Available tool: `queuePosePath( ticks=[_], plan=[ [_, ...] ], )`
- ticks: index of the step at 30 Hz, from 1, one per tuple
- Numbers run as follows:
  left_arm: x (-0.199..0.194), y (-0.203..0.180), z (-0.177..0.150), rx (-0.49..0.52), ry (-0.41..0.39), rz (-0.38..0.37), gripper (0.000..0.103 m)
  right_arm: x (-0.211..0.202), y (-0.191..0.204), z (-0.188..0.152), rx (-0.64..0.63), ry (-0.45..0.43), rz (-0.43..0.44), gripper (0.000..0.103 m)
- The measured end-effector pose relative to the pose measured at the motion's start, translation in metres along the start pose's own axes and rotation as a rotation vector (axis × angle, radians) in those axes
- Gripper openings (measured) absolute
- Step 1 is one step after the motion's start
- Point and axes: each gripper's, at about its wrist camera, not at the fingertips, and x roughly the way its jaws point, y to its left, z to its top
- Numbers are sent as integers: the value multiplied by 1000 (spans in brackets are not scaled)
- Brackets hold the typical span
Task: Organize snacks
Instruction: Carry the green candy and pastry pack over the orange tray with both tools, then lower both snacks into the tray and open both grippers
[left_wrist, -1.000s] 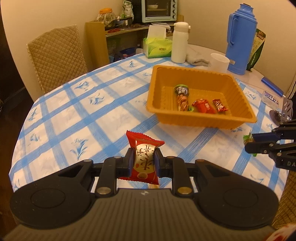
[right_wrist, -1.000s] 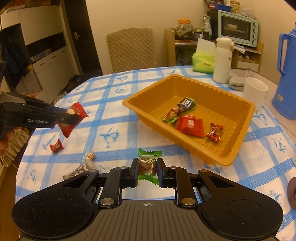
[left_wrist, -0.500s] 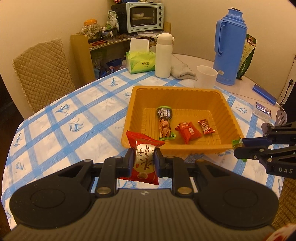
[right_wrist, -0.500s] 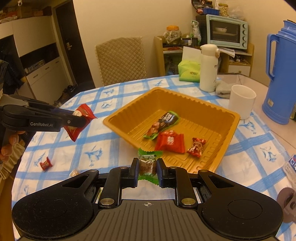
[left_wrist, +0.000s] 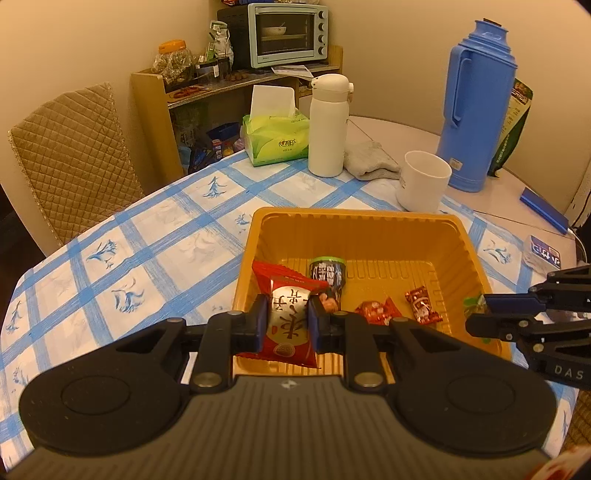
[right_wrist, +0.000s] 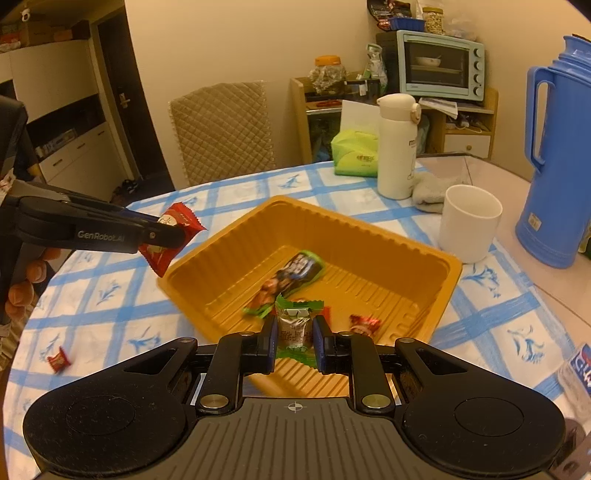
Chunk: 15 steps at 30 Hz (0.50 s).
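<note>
While both grippers are held over the table (left_wrist: 155, 236), a snack is clamped in each. A red packet (left_wrist: 290, 317) is gripped between the closed jaws of the left gripper (left_wrist: 287, 319); seen from the right wrist, it is held in the air just above the left corner of the orange tray (right_wrist: 424, 254). A green-wrapped candy (right_wrist: 294, 326) is pinched between the closed jaws of the right gripper (right_wrist: 294, 341), which is held over the near edge of the tray.

Inside the tray, a long dark bar with a green end (right_wrist: 291, 277) is seen lying on the ribbed floor, and a small red candy (right_wrist: 364, 323) lies nearer the right wall; a second red candy (left_wrist: 376, 312) is seen in the left wrist view. One small red candy (right_wrist: 59, 360) lies on the checked cloth near the table's left edge, well apart from the tray.

Beyond the tray's far edge, a white cup (right_wrist: 471, 221), a white flask (right_wrist: 397, 144), a green tissue box (right_wrist: 354, 155) and a blue thermos jug (right_wrist: 557, 147) are set toward the far side of the table.
</note>
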Motion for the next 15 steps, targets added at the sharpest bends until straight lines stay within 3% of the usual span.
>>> queuePosePath(
  ticks=[15],
  plan=[
    [76, -11, 16, 39, 98, 10, 21, 24, -31, 16, 19, 11, -22, 20]
  ],
)
